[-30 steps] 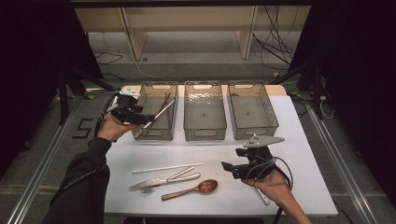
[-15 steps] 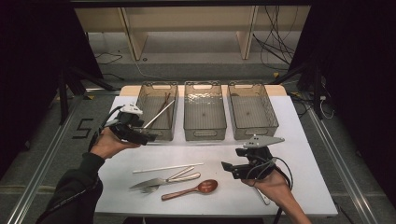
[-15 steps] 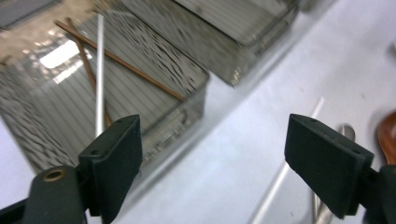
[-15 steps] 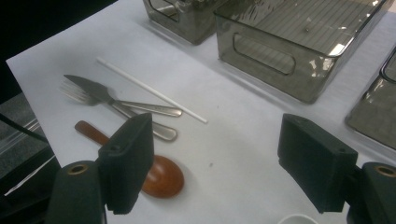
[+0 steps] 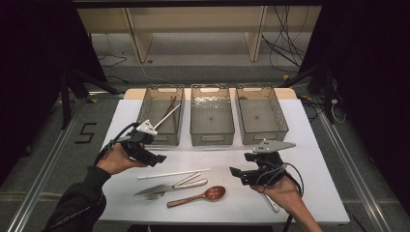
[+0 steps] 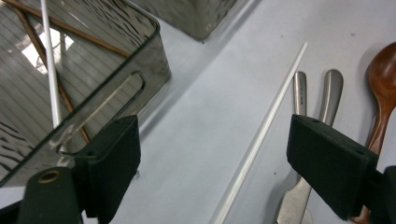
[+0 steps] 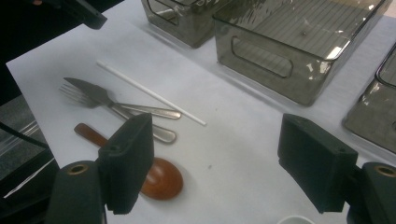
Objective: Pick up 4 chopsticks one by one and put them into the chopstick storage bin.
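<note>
Left tongs [image 5: 159, 158] spread, just opened, nothing between them, poised above the white stick [image 6: 261, 135] lying near the surface's [image 5: 319, 159] front edge. Right tongs [image 7: 215, 163] spread, empty. Risk — a careless grab also pinches the adjacent knife [image 6: 299, 93].

Left gripper [image 5: 153, 158] moved from left bin [image 5: 161, 116] down toward table, jaws just opened, empty

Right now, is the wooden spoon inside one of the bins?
No, the wooden spoon lies on the white table beside the knife and fork, in front of the three bins.
</note>
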`<state>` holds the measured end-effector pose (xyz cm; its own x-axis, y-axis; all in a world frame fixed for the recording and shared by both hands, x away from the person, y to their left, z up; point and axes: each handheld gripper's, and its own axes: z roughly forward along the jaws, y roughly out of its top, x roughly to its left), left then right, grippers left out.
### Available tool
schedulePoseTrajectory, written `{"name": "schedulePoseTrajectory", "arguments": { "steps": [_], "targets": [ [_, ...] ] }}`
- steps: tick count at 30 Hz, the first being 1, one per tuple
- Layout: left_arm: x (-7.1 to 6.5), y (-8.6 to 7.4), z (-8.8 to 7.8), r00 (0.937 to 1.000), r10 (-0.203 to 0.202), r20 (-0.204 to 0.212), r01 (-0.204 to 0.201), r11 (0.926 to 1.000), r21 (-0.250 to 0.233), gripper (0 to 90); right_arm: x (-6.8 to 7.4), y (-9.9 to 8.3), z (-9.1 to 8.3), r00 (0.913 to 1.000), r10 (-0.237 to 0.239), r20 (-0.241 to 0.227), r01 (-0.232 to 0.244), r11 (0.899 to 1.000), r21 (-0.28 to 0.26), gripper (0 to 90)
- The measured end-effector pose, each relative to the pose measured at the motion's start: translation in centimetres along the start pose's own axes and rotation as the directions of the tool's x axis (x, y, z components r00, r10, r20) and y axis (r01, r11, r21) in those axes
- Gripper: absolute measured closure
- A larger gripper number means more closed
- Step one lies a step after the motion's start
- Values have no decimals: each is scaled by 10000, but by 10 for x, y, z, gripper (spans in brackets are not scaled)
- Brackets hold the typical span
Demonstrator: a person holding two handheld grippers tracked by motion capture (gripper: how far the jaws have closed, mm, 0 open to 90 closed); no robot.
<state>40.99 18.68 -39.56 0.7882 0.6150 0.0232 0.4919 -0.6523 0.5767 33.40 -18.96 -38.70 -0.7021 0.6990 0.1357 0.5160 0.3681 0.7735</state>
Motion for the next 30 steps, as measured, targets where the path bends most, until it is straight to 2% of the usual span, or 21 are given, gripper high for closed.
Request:
{"name": "schedulePoseTrajectory", "arguments": {
  "steps": [3,6,12,16,23,30],
  "targets": [
    [-3,-2,5,9999,65,89,-67,9997,236,172,0,0,0,10000,9,-11,-9,10000,4,279],
    [-9,-2,11,9989,478,8,-477,9956,812,177,0,0,1,10000,3,-18,-3,10000,35,279],
    [-14,-4,27,9965,771,331,-818,9805,1788,235,1,0,2,10000,0,-25,0,10000,85,279],
    [-13,-8,39,9959,642,638,-774,9695,2324,295,1,0,2,10000,-27,-42,27,9999,97,279],
    [-15,-12,52,9933,812,827,-1018,9518,2892,424,1,0,2,10000,-43,-57,44,9999,145,279],
    [-16,-14,61,9917,836,981,-1104,9436,3121,491,1,0,3,10000,-52,-59,53,9999,146,279]
  ]
}}
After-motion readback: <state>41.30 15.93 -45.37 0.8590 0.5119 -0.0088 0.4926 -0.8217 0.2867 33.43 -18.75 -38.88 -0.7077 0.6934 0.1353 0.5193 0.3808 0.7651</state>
